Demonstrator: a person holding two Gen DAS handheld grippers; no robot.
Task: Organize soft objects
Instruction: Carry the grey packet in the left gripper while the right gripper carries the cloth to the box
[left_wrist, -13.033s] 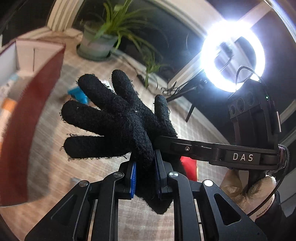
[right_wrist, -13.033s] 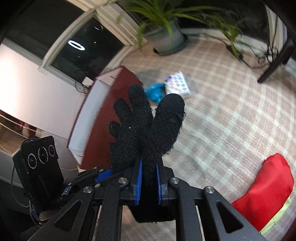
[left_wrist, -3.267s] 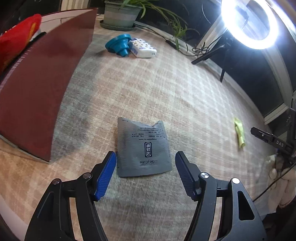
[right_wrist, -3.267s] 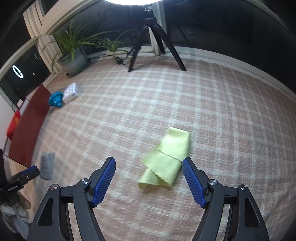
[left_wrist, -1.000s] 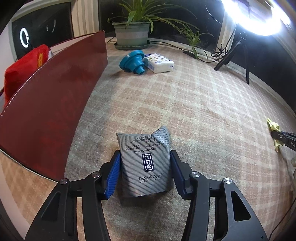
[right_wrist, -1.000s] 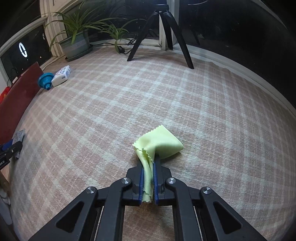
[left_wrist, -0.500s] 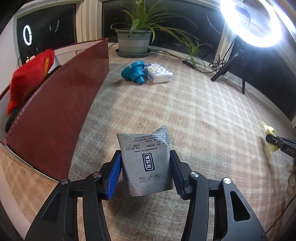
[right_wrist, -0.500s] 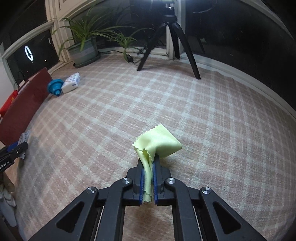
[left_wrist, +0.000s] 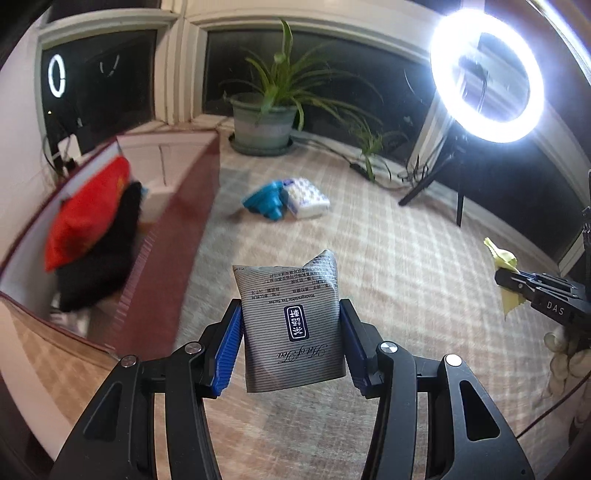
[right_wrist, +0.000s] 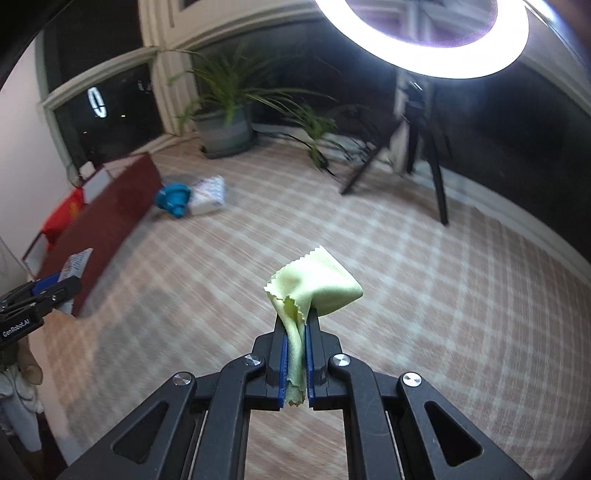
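Note:
My left gripper is shut on a grey striped tea pouch and holds it above the carpet, right of the dark red box. In the box lie a red soft item and a black glove. My right gripper is shut on a crumpled yellow-green cloth, lifted above the carpet. The left wrist view shows that cloth at far right. The right wrist view shows the box and the pouch at far left.
A blue plastic item and a white dotted packet lie on the plaid carpet beyond the box. A potted plant stands by the window. A ring light on a tripod stands at the right.
Both grippers have risen from the carpet with their loads. The left view now looks down into the box, with the red item and the black glove more in sight.

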